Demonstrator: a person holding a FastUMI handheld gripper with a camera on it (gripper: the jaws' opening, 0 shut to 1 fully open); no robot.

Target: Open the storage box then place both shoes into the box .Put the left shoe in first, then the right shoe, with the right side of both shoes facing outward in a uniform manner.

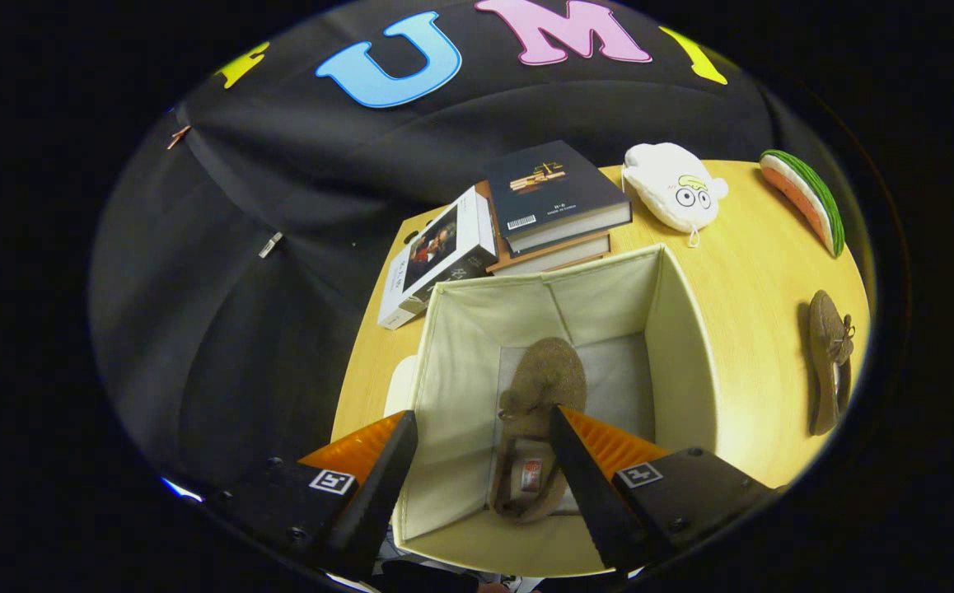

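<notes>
I am looking down into the open box (675, 329) from above it. My gripper (481, 428) hangs over the box with its 2 fingers (378, 478) spread wide and nothing between them but air; they grip nothing. 1 shoe (539, 403) lies on the box floor, toe toward the far wall, and the right finger covers part of its heel side, so I cannot tell which way its right side faces. A 2nd shoe (830, 362) lies on the table (757, 272) well to the right of the box, too warped for me to make out details. Beyond the box I count 3 books: 1 white book (436, 255) leaning at its far left corner and a stack (555, 210) of 2. Right of the stack sit 1 white pouch (675, 193) and 1 watermelon slice (806, 198). Something pale (399, 387) shows left of the box, mostly hidden.
</notes>
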